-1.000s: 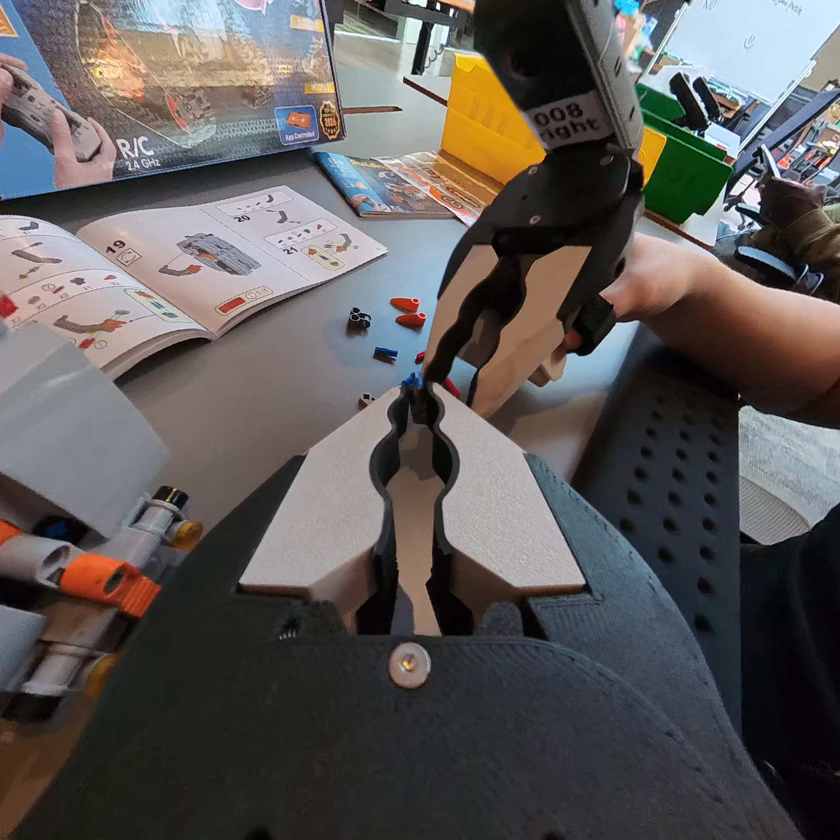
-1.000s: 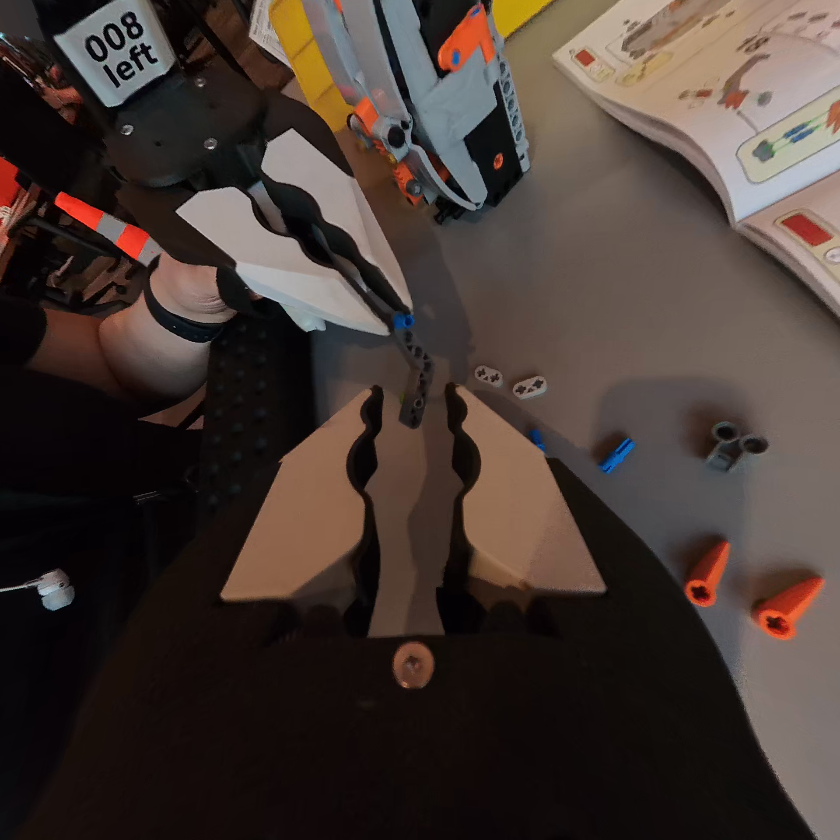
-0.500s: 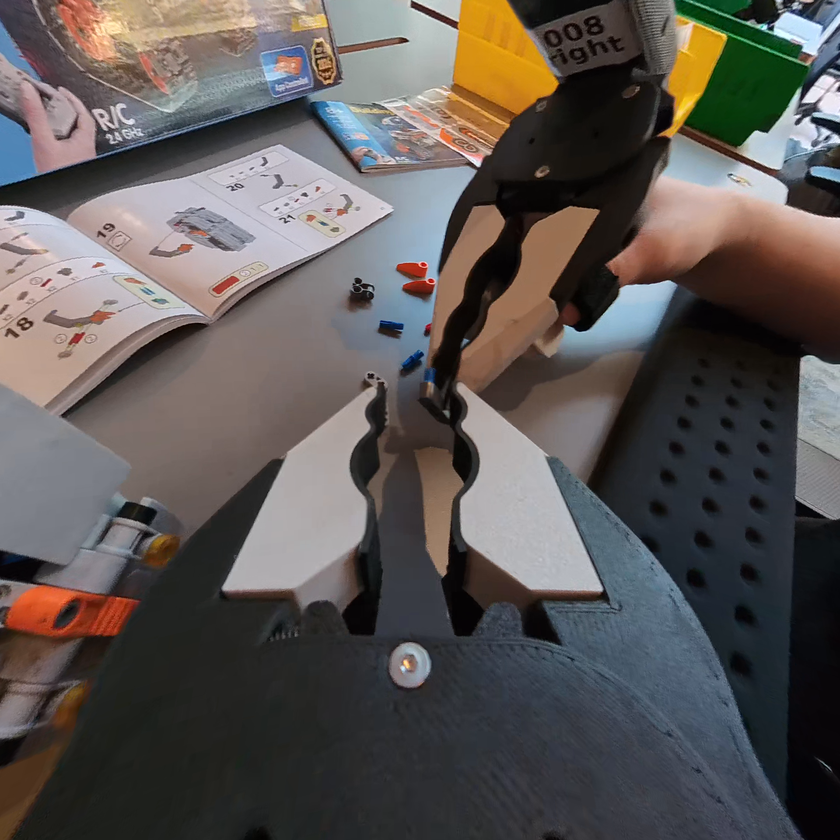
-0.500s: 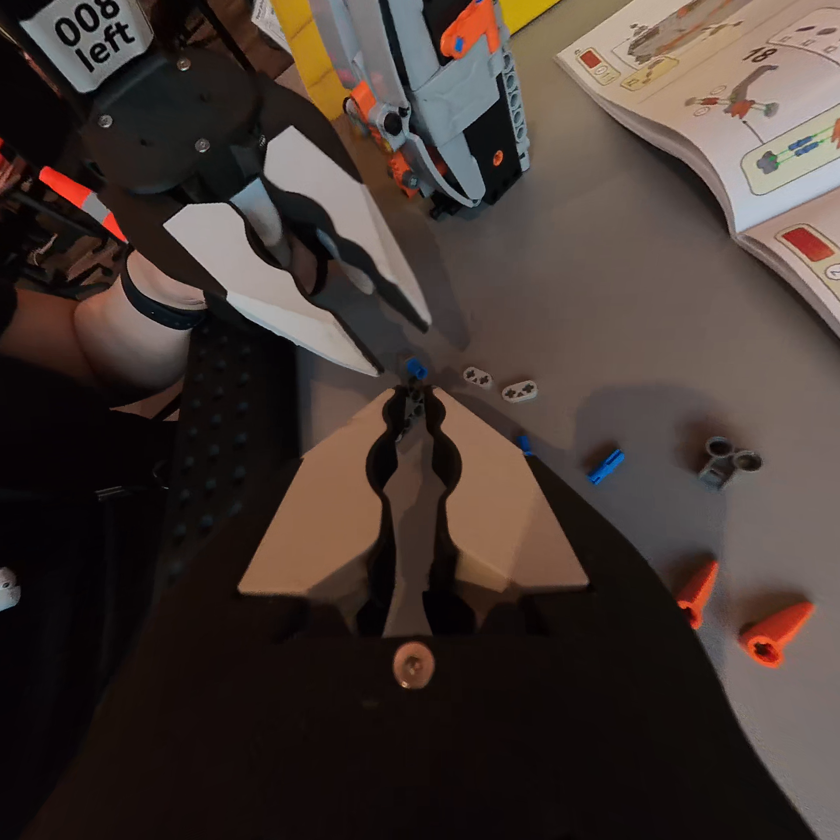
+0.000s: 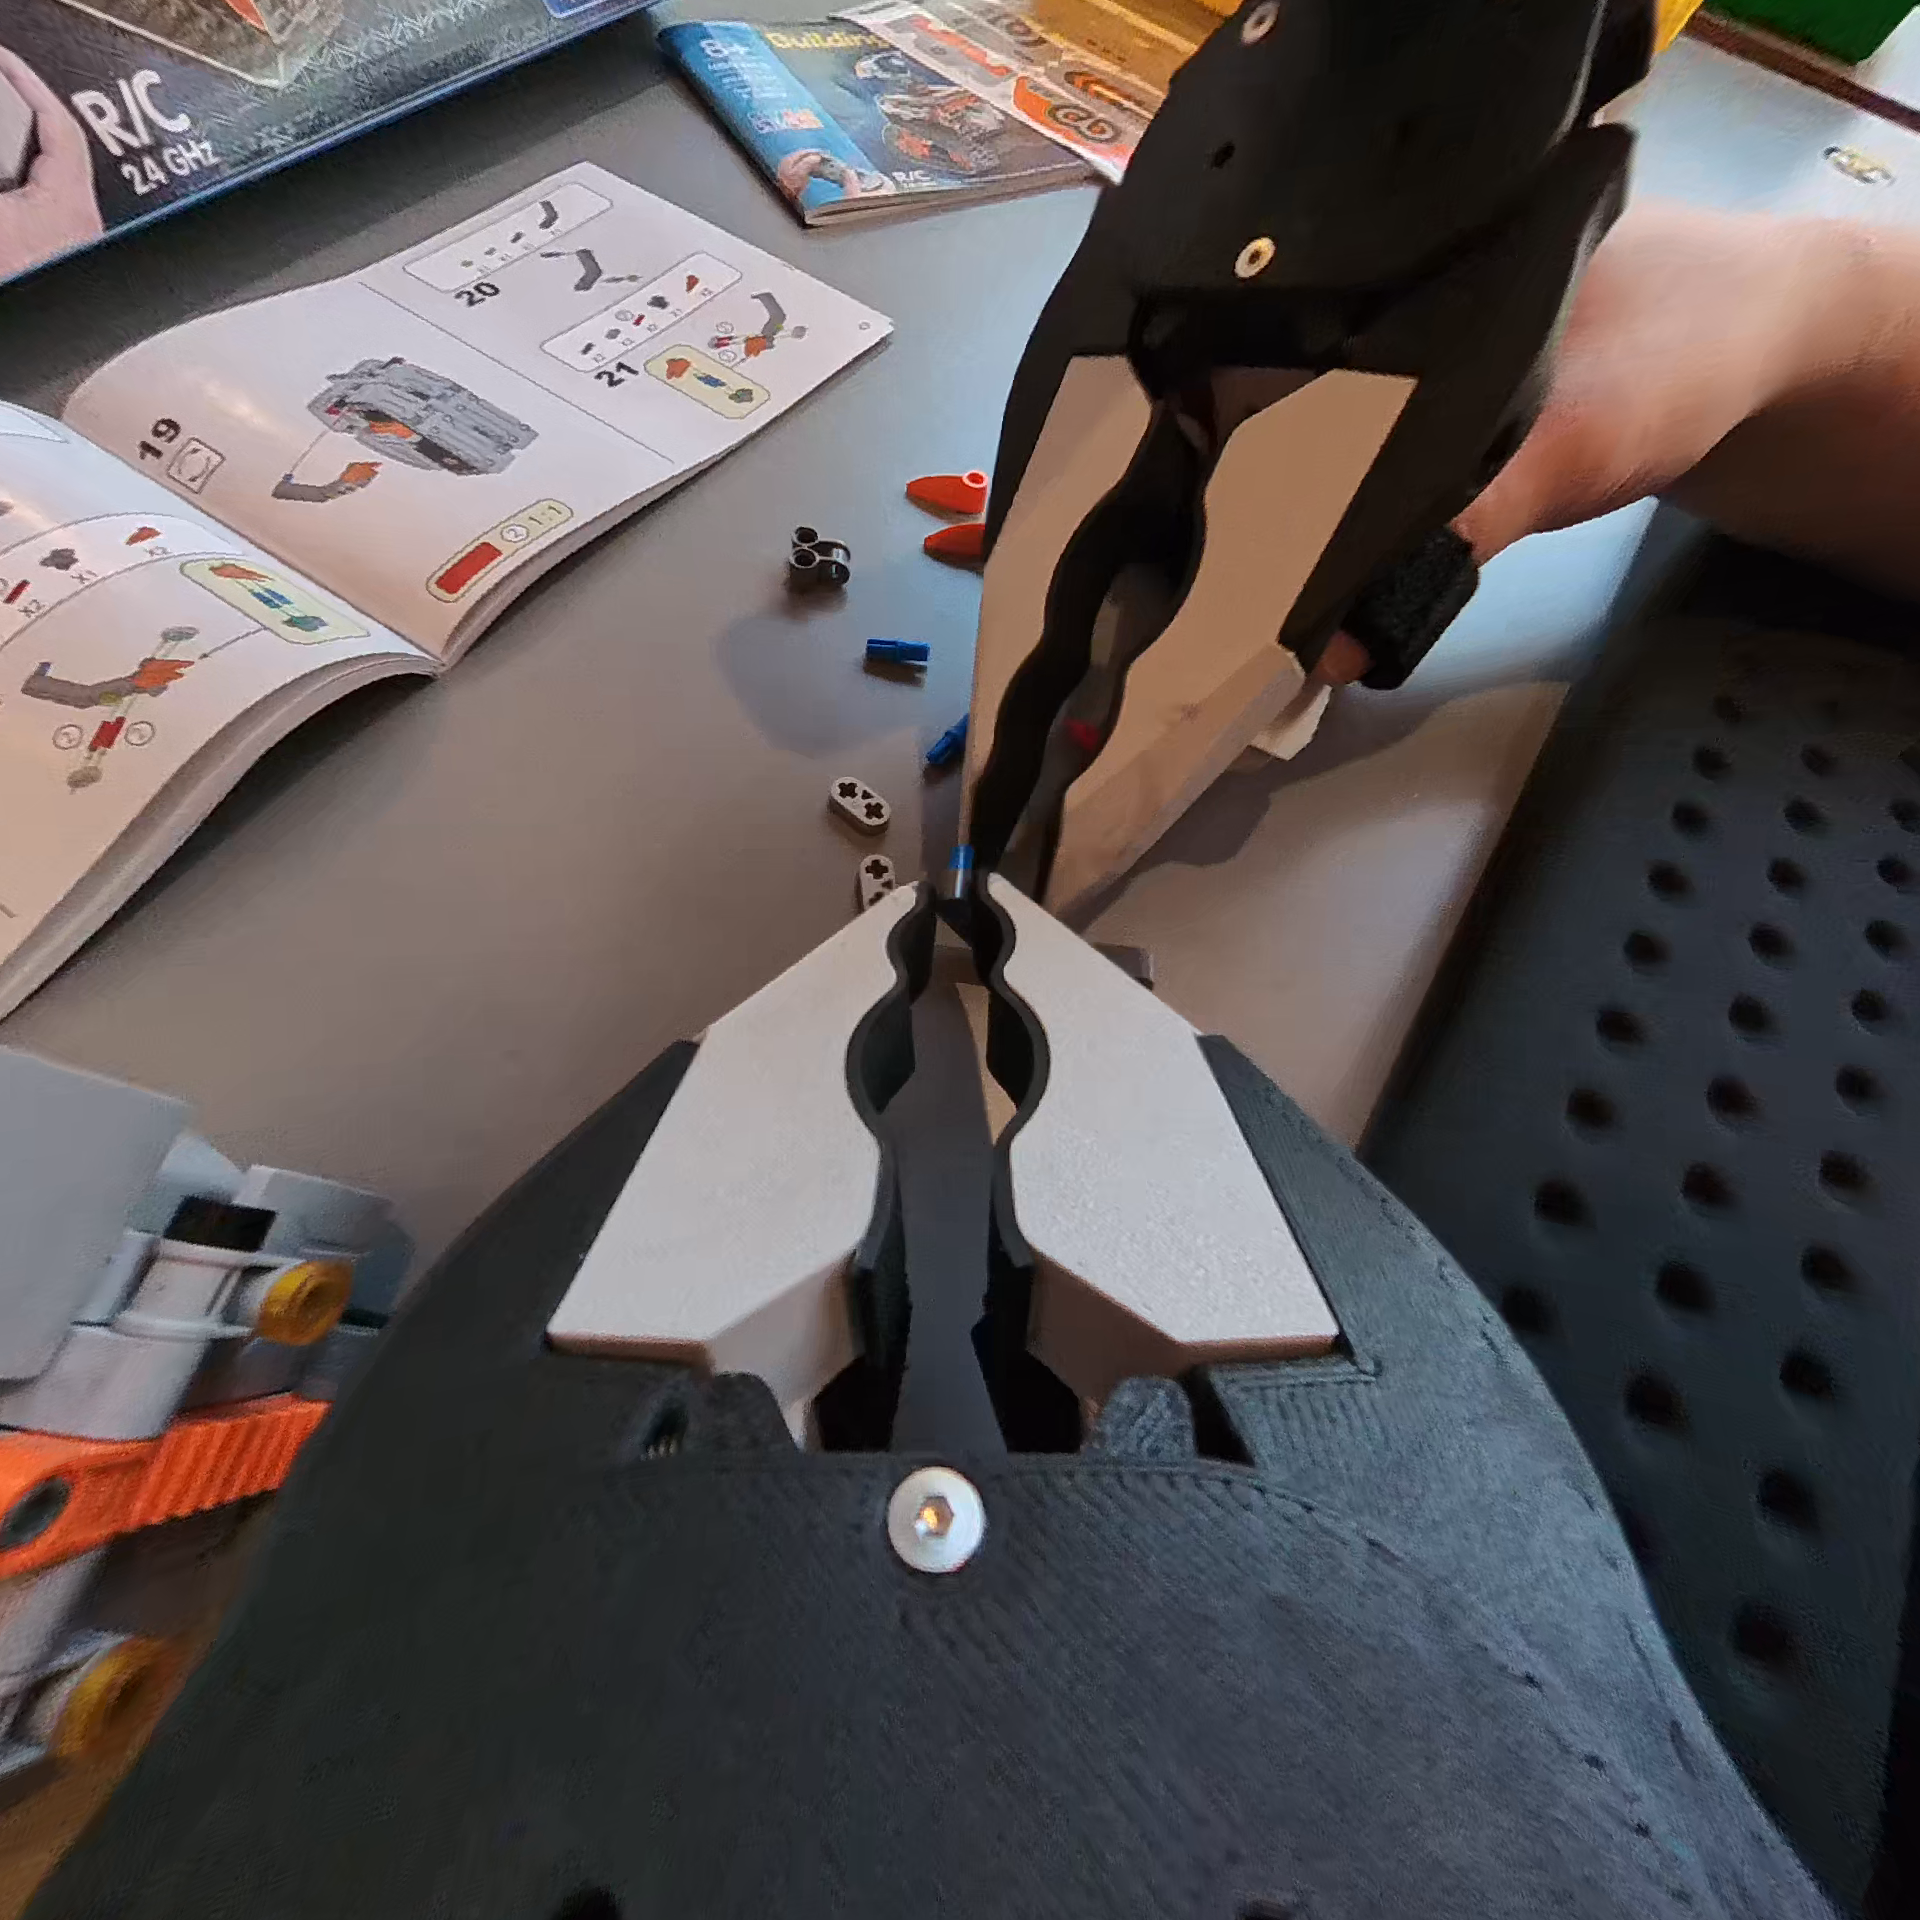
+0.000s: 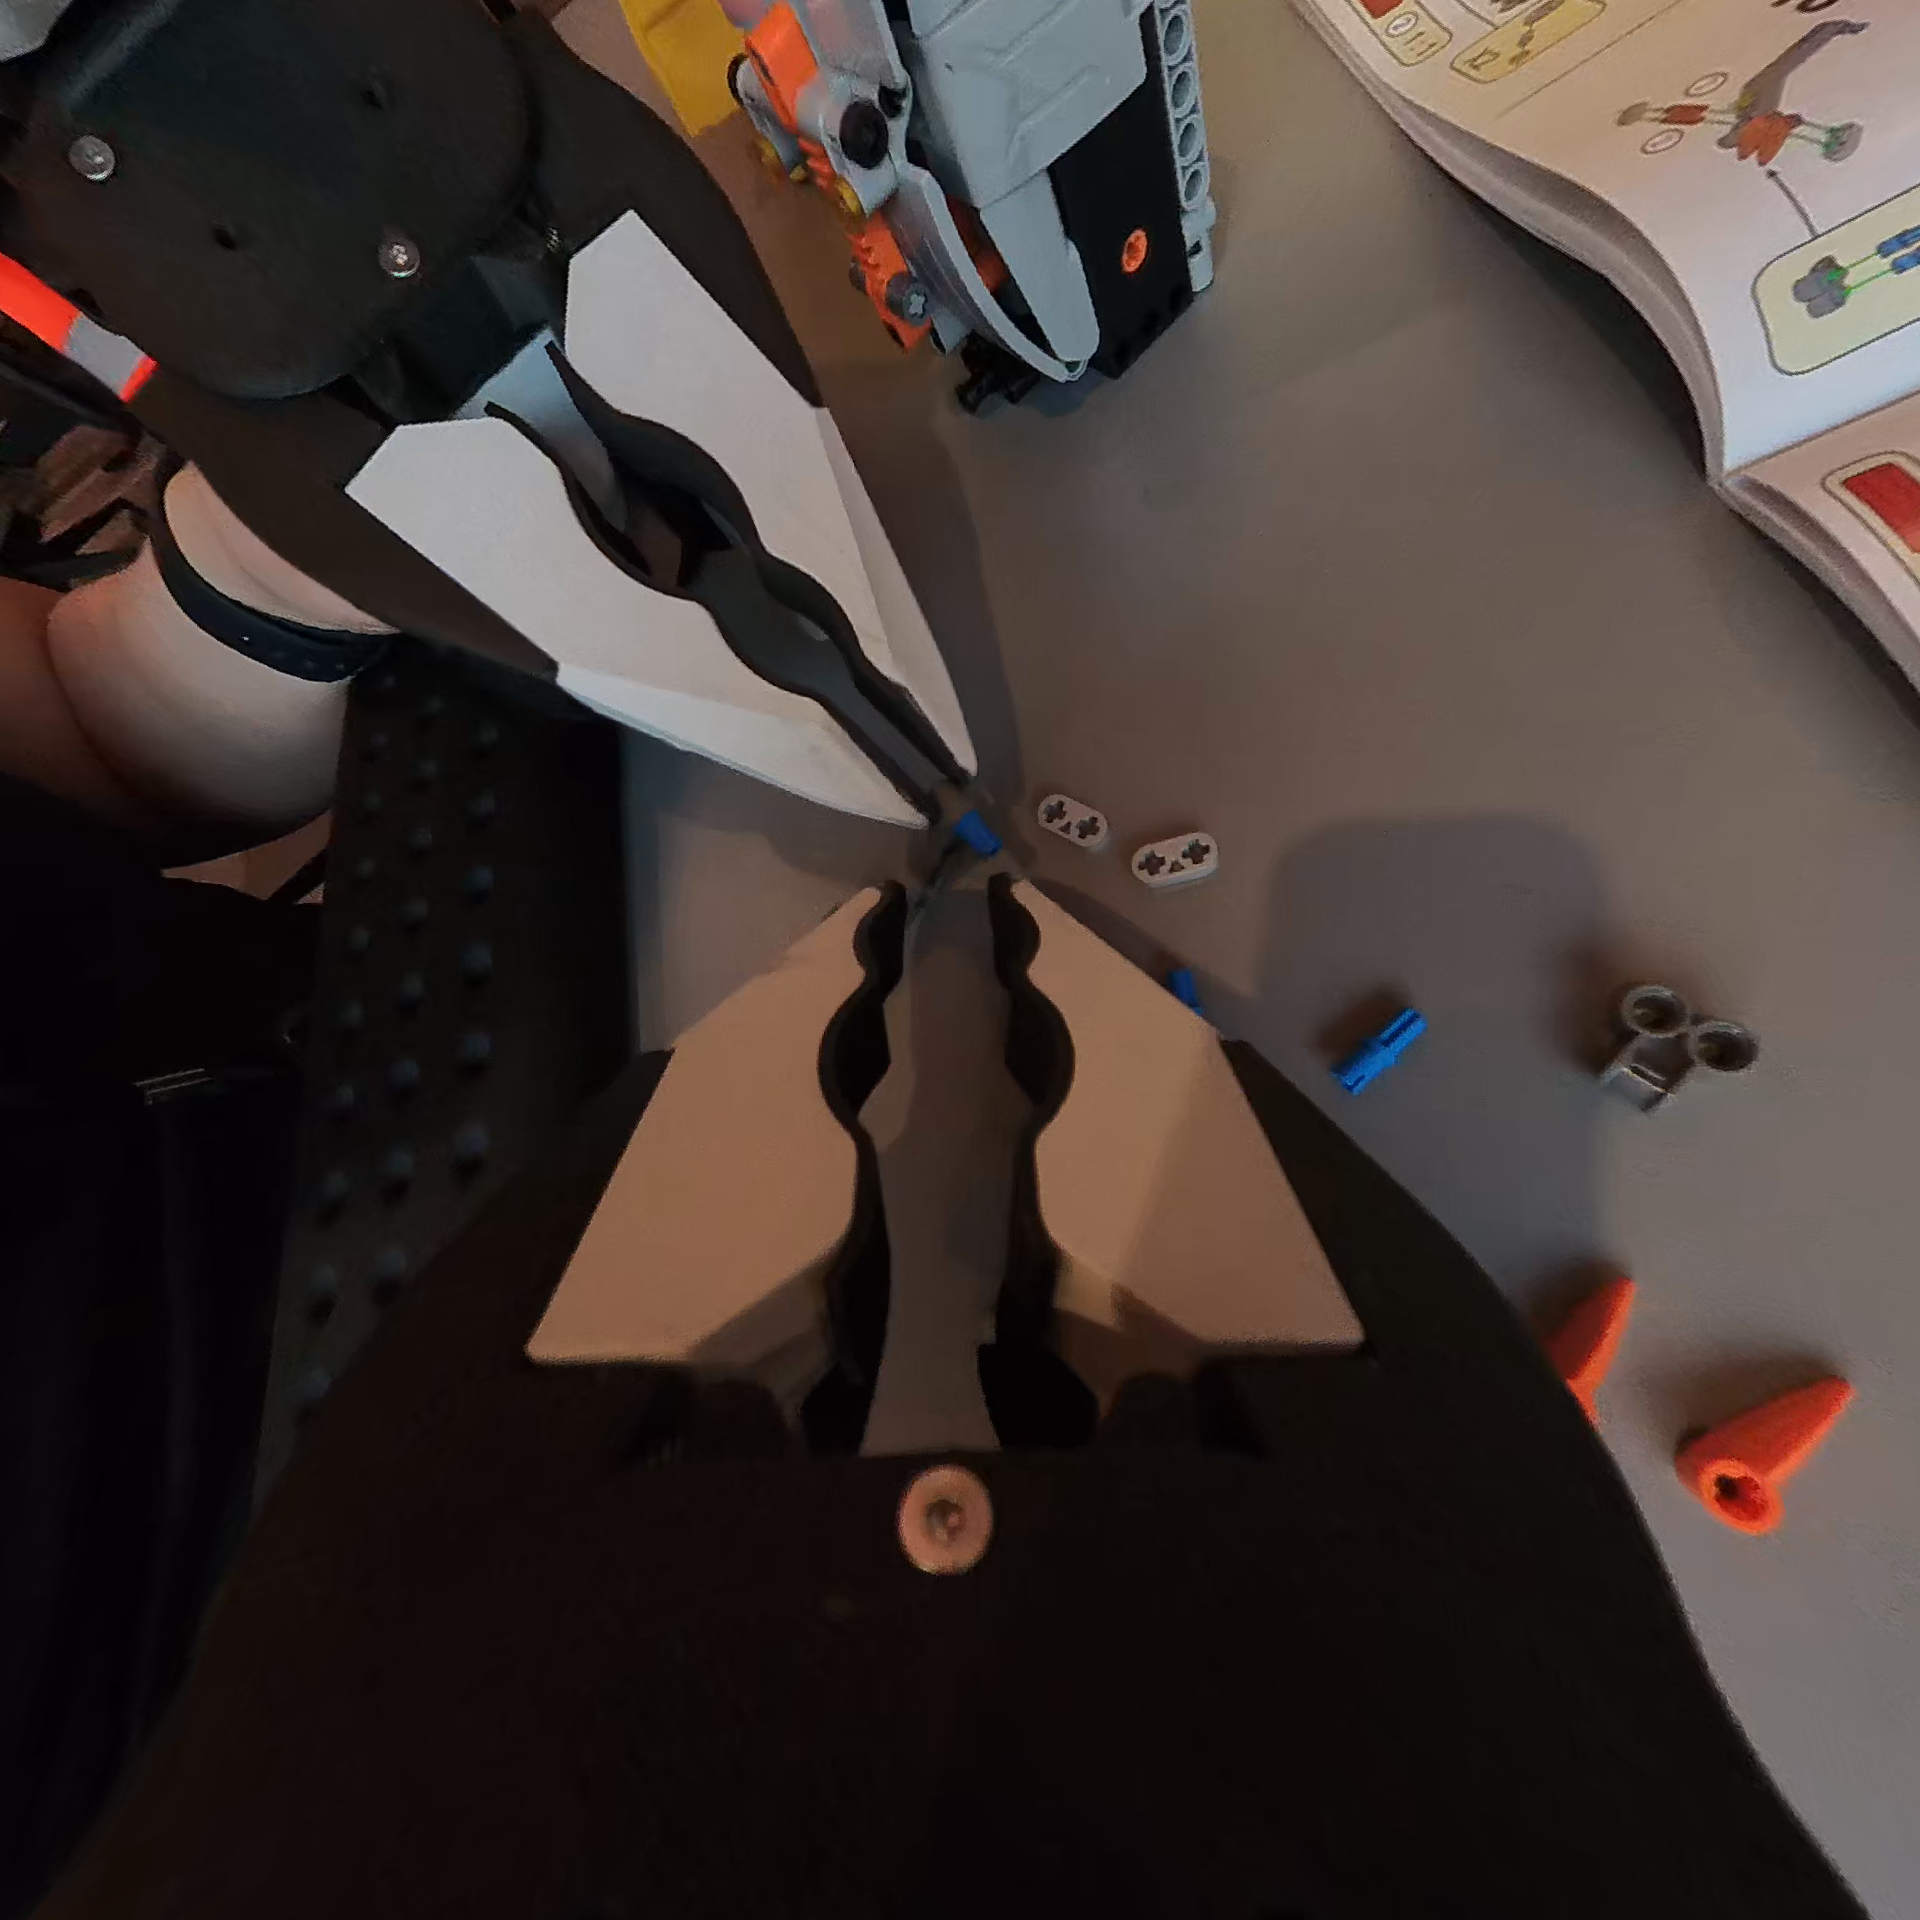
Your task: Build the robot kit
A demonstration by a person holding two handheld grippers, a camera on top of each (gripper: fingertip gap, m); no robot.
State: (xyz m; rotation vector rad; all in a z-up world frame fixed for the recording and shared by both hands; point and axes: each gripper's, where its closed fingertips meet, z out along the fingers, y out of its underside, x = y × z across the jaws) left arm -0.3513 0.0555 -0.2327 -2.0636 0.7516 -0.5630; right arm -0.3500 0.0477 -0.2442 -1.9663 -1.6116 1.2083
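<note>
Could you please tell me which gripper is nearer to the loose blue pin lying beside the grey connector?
Right. The right gripper hovers just short of the blue pin, which lies beside its body; the left gripper reaches in from the opposite side, farther off.

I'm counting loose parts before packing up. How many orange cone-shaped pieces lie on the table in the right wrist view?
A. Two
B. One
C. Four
A: one orange cone lies in full view on the grey table, and a second cone lies just beyond it, partly cut off by the black body in the foreground. No other orange cones show.
</note>
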